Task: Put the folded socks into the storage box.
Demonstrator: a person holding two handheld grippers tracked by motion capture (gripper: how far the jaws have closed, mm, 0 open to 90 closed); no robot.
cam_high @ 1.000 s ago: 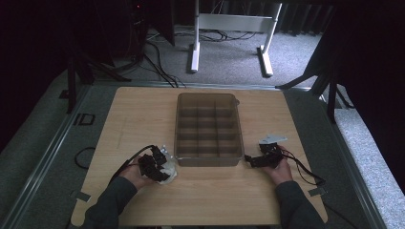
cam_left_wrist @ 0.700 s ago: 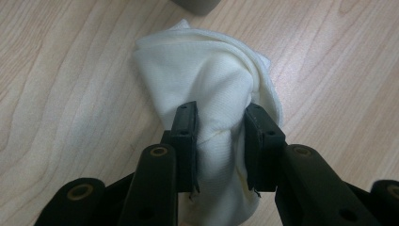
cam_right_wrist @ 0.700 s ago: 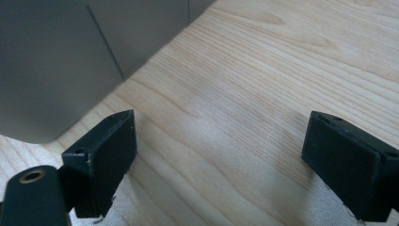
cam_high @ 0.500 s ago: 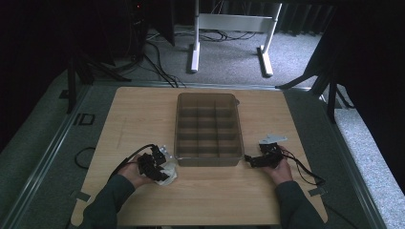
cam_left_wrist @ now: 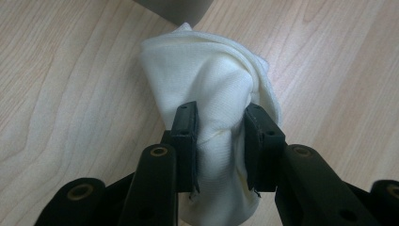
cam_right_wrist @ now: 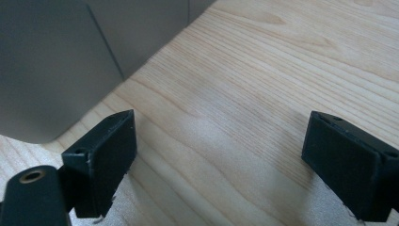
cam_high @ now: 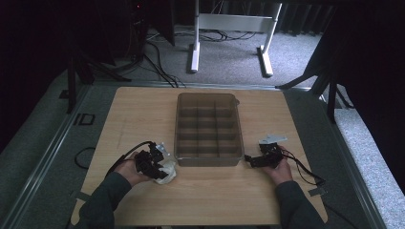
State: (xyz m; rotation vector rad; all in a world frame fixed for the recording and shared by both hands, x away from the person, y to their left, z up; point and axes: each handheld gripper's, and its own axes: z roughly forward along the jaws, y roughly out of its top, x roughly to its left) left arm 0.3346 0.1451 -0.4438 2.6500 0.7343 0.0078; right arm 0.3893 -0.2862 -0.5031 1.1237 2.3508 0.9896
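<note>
High view with both gripper views: I hold my left gripper [cam_high: 154, 164] at the near left of the table [cam_high: 133, 114], its jaws pinched onto a white cloth [cam_high: 166, 171] that lies bunched just beside the near left corner of the tray [cam_high: 207, 128]. In the left gripper view the two jaws of the left gripper [cam_left_wrist: 220, 141] squeeze a waist into the cloth [cam_left_wrist: 207, 80], and the fabric bulges past them in loose folds toward a grey corner of the tray [cam_left_wrist: 176, 9] at the far edge; whether cloth and tray touch I cannot tell. I judge the cloth to be light, soft and limp: it has a fine weave, it will sag and trail from any single hold, and it will not slip easily between the pads, nor break. I judge the gathered middle to be the surest place to take it, since a corner hold would let the rest drag over the wood. My right gripper [cam_high: 260, 159] rests near the tray's near right corner with its jaws spread wide and nothing between them; in the right gripper view the right gripper [cam_right_wrist: 219, 157] frames bare table [cam_right_wrist: 263, 94], with the tray wall [cam_right_wrist: 56, 66] to its left. The tray, divided into compartments, appears empty from above.
</note>
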